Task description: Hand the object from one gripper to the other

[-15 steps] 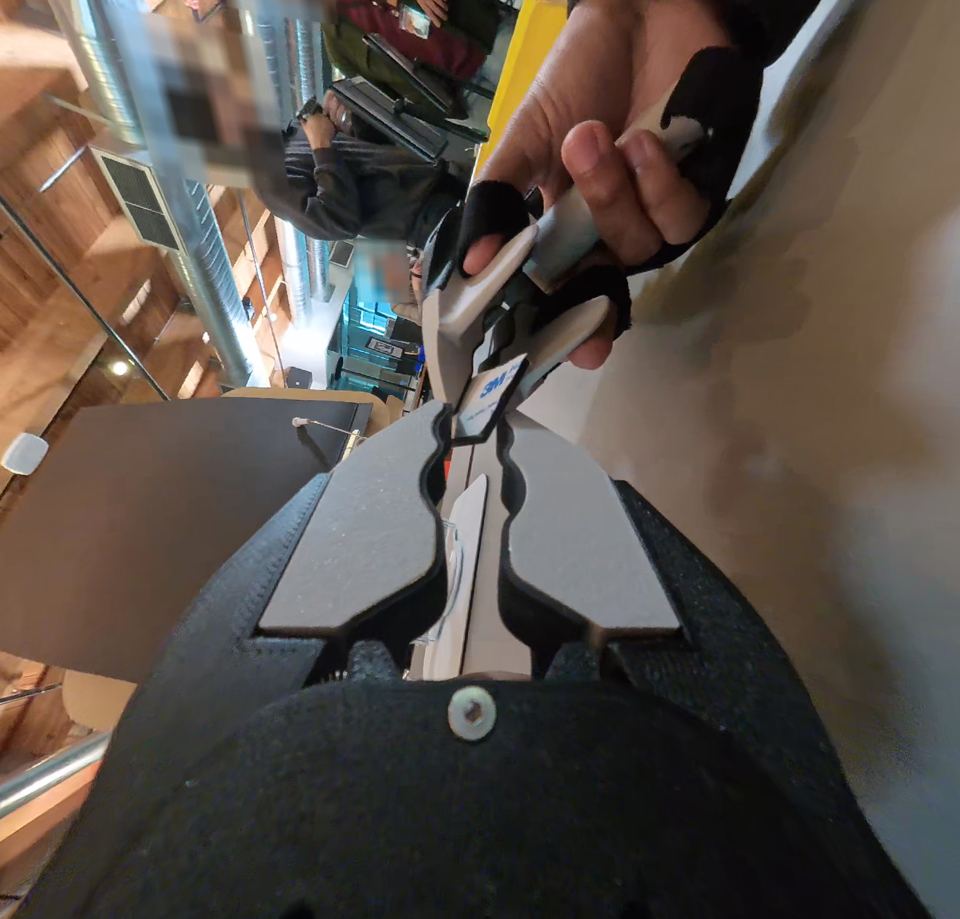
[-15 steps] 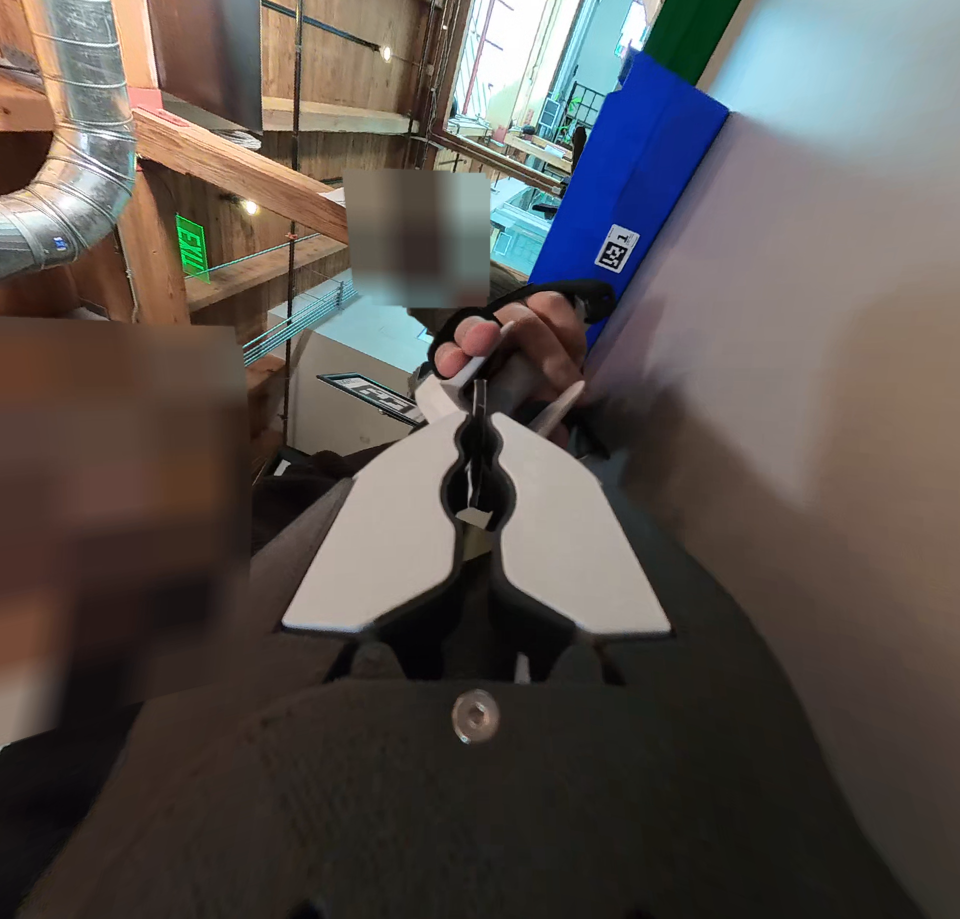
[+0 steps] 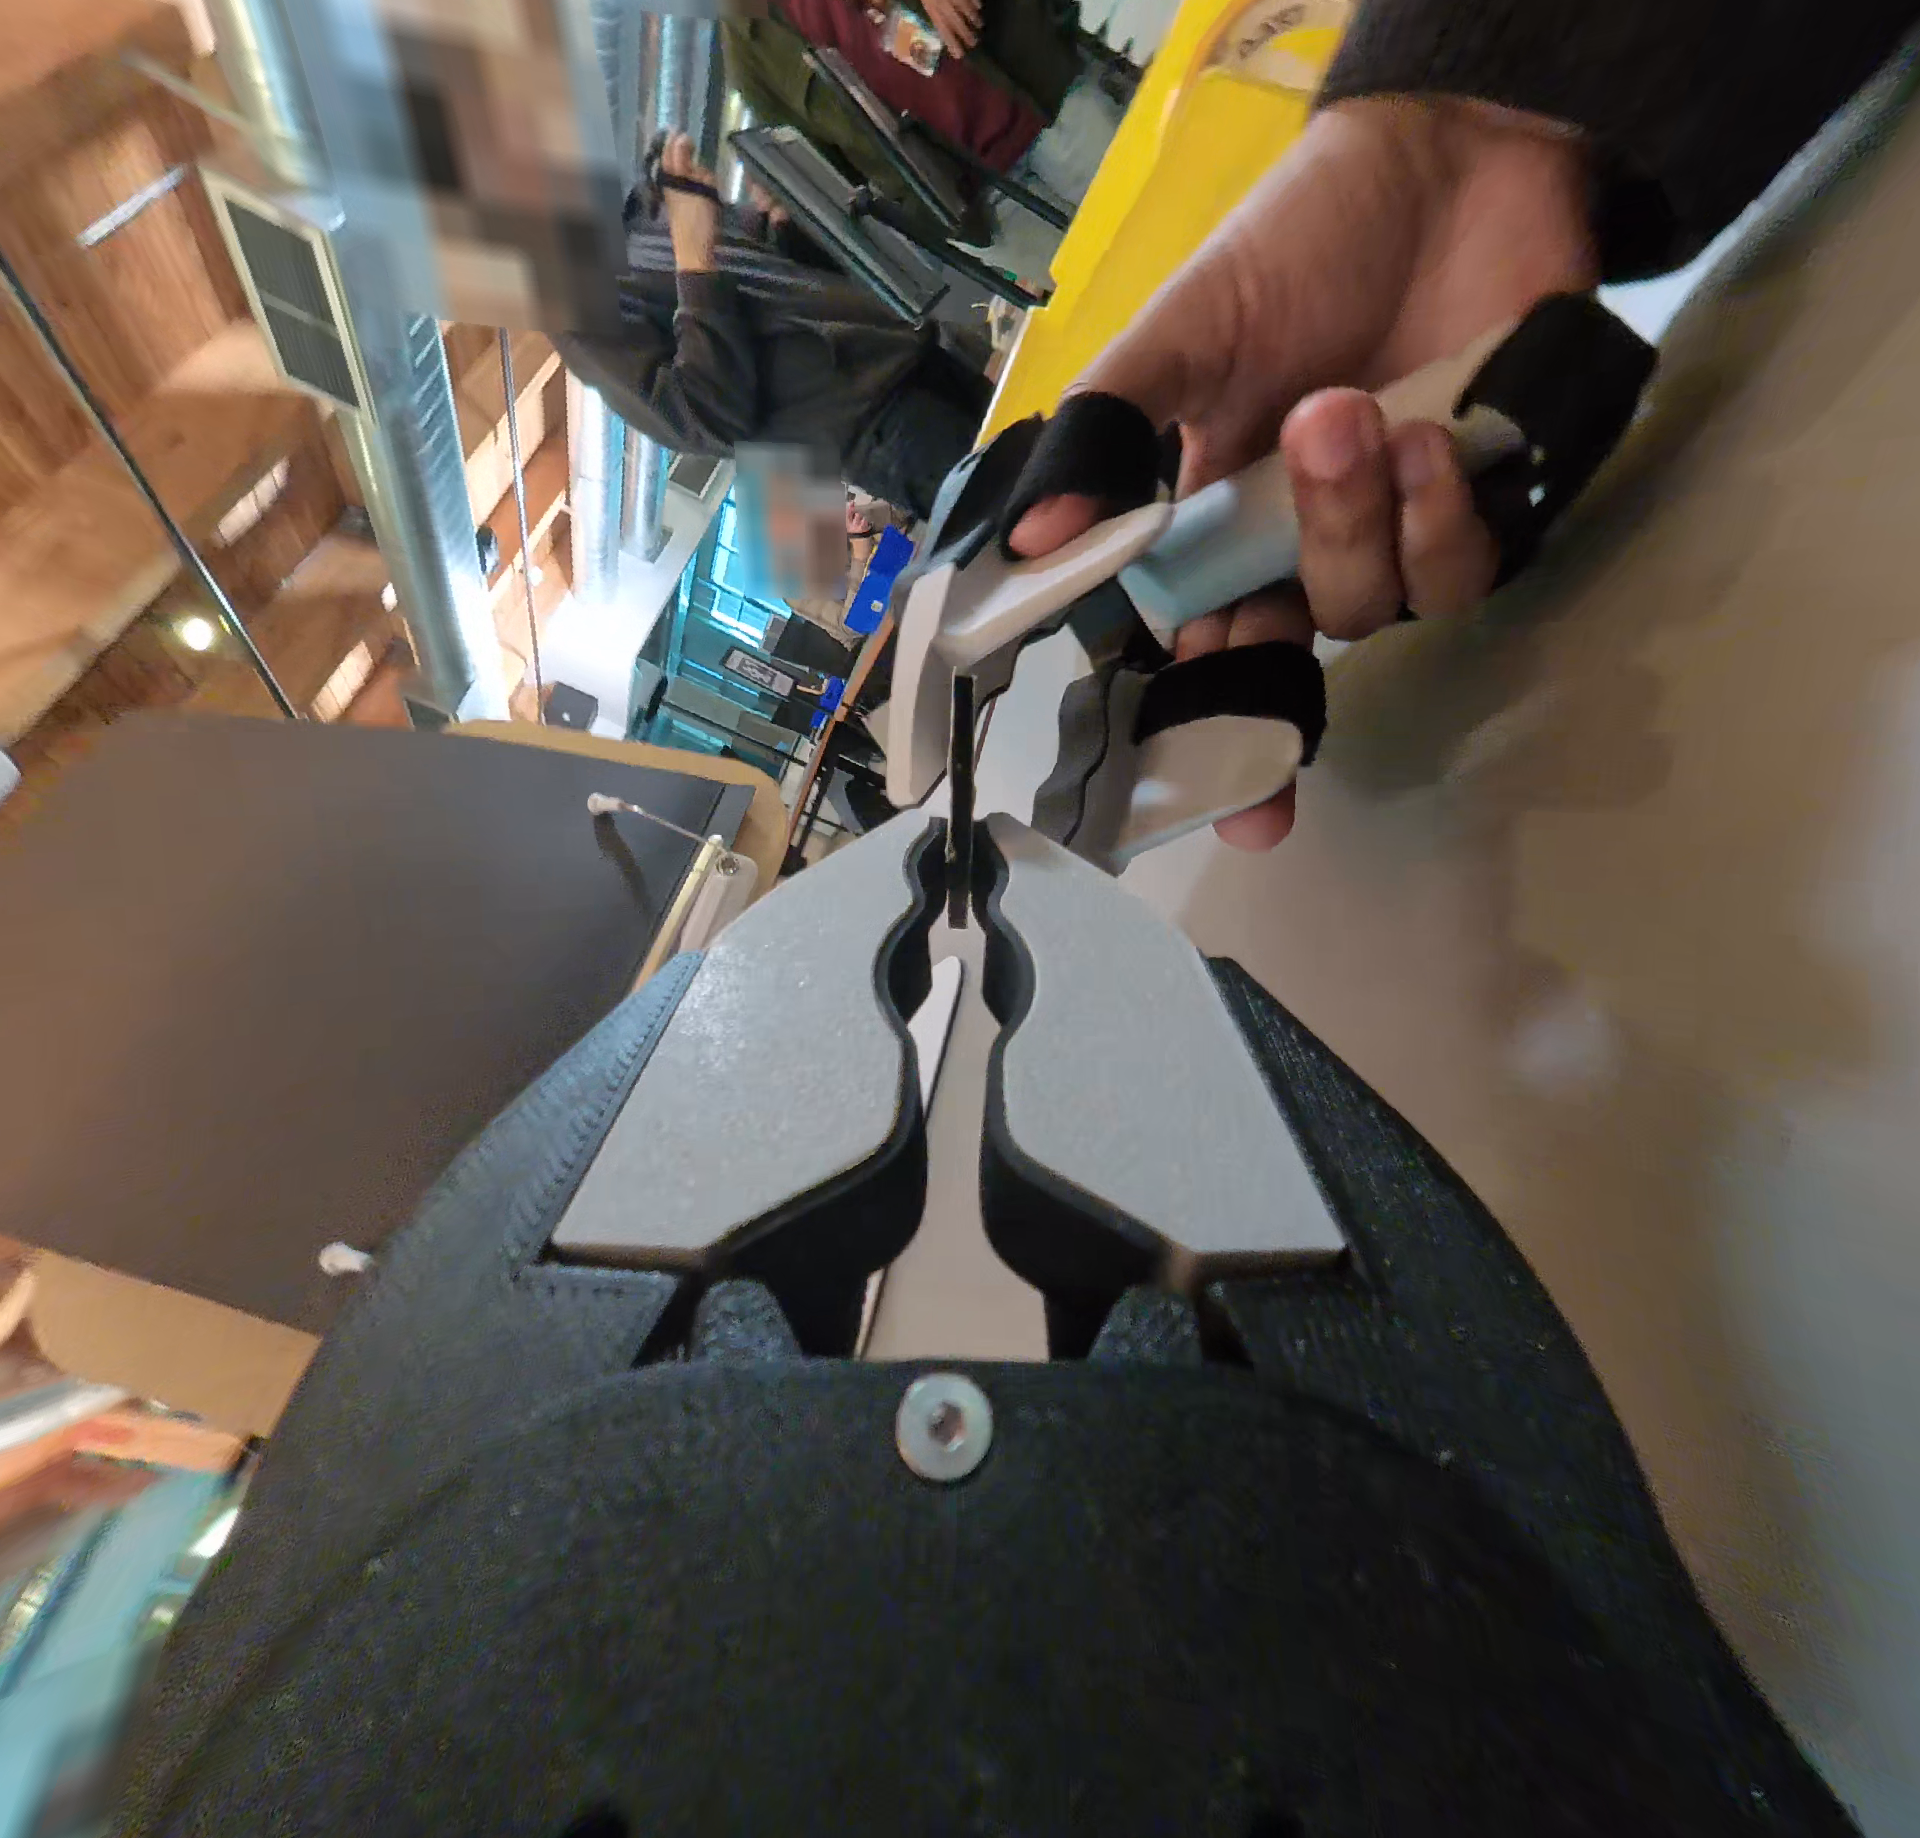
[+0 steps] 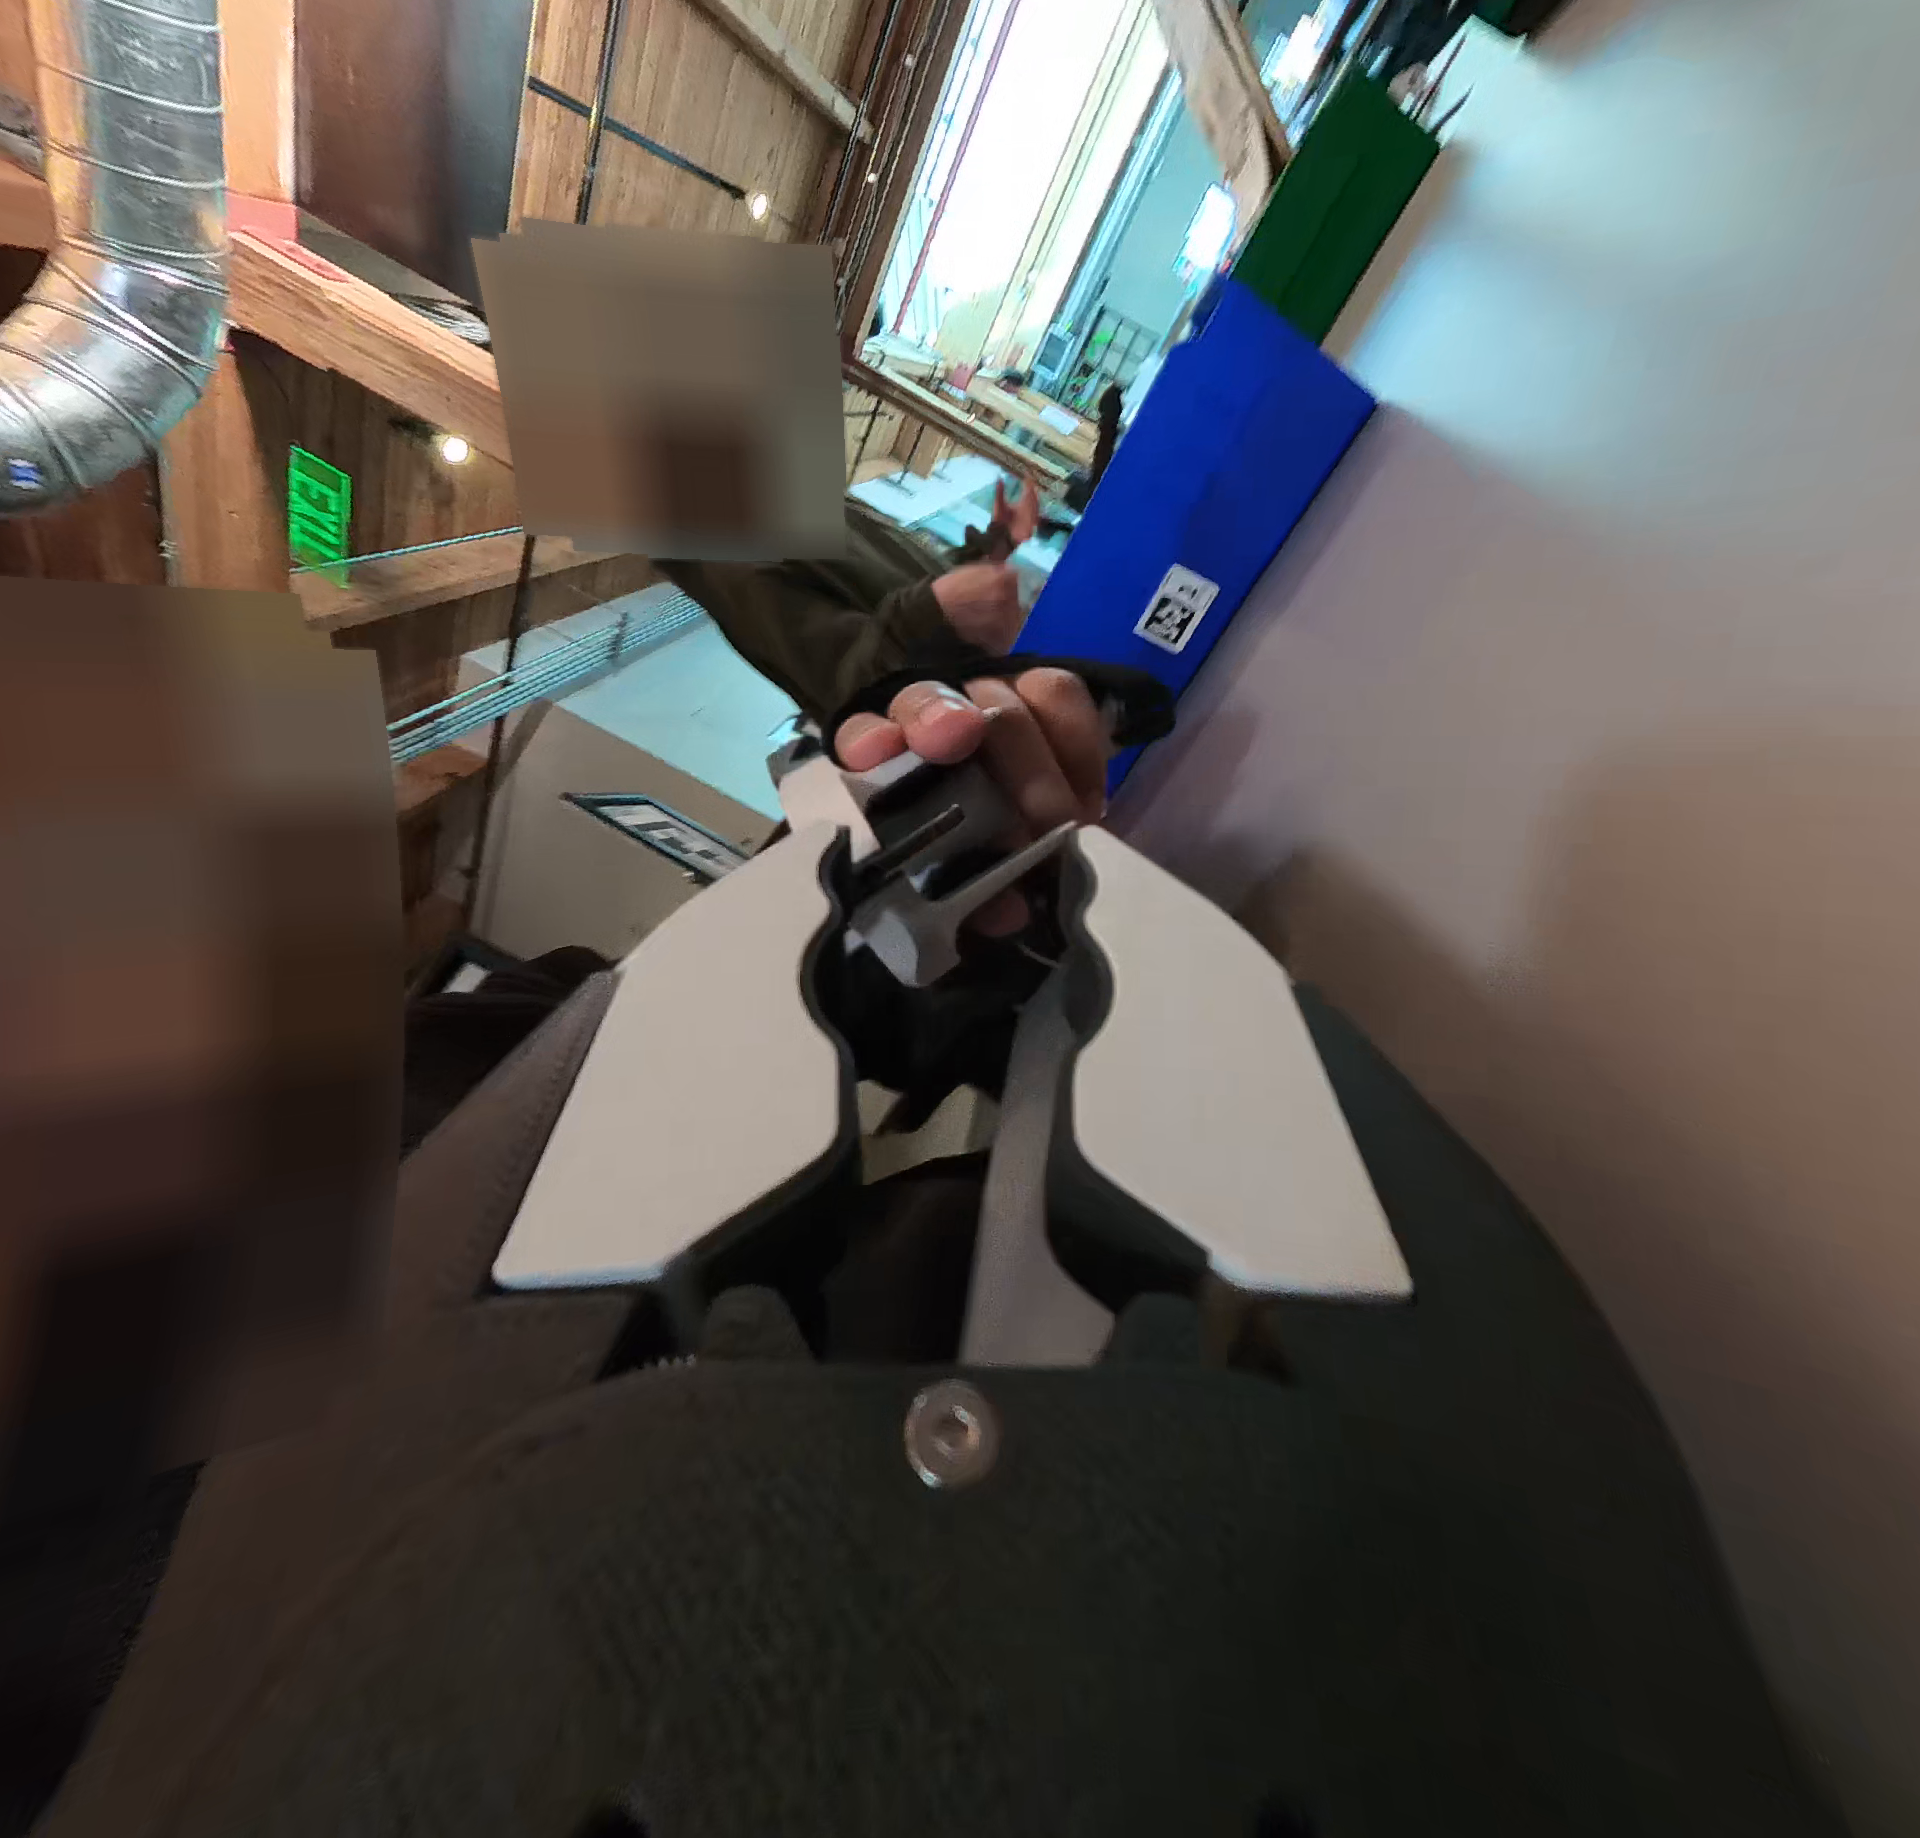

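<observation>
Thin black strip (image 3: 958, 801) apparently pinched by left tongs (image 3: 956, 858).

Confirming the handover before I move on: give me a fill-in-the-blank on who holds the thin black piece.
1. The left gripper is ___ on the thin black piece.
2. The right gripper is ___.
3. In the left wrist view, the hand holds the ___ gripper.
Missing words: shut; open; right.

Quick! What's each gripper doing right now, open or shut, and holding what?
Left gripper: shut on the thin black strip.
Right gripper: open, holding nothing.
</observation>
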`<act>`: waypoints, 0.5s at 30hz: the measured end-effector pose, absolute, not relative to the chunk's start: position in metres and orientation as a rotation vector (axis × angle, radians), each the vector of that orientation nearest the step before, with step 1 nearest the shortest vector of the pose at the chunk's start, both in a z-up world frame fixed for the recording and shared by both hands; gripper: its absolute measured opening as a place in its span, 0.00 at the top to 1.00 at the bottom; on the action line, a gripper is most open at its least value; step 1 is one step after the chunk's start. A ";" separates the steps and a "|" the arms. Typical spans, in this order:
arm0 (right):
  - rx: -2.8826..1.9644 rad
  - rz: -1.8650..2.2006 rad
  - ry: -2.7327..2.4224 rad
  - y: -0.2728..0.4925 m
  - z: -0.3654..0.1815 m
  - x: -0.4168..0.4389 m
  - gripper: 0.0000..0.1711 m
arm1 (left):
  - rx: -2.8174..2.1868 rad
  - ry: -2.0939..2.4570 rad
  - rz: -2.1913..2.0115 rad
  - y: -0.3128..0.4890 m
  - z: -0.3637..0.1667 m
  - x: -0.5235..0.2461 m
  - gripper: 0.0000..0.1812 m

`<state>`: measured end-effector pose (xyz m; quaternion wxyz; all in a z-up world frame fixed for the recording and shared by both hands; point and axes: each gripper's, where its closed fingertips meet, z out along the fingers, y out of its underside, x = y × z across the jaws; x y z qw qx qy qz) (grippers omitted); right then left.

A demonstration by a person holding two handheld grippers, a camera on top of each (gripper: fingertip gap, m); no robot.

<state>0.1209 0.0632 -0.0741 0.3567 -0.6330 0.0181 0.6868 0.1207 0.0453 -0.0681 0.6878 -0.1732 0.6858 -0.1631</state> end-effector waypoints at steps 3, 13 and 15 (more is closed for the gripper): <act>-1.646 1.626 0.001 0.067 -0.071 0.128 0.77 | -0.514 1.516 -0.482 0.054 -0.064 0.120 0.98; -1.575 1.017 -0.327 0.067 -0.053 0.131 0.76 | -1.067 1.455 -1.166 0.071 -0.064 0.121 0.98; -1.557 0.913 -0.391 0.066 -0.052 0.129 0.77 | -1.147 1.445 -1.321 0.069 -0.065 0.121 0.98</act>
